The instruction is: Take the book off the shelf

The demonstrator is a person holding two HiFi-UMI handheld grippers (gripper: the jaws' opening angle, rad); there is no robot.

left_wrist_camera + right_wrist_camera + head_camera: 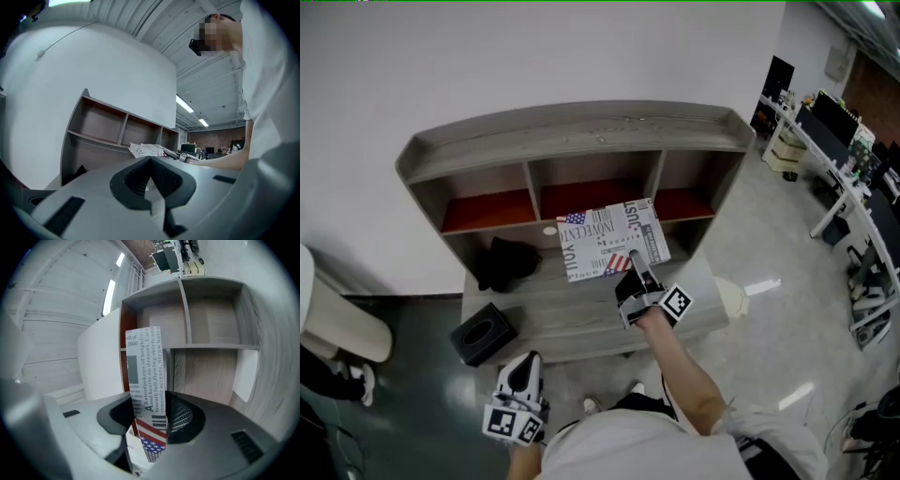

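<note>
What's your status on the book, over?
Right gripper shut on book, held out front of shelf. Left gripper shut, empty. Black box and dark cloth lie left of it, not blocking.

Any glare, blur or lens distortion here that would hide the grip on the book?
Head view: sharp, the shelf bowed by the wide lens, light glare on the floor only. Left gripper view: heavy fisheye, dark corners, a mosaic patch up top. Right gripper view: fisheye too, yet the book between the jaws is sharp, its print legible.

Book (144, 376) btm end hidden btwn jaws; black lump (508, 262) maybe cloth.
</note>
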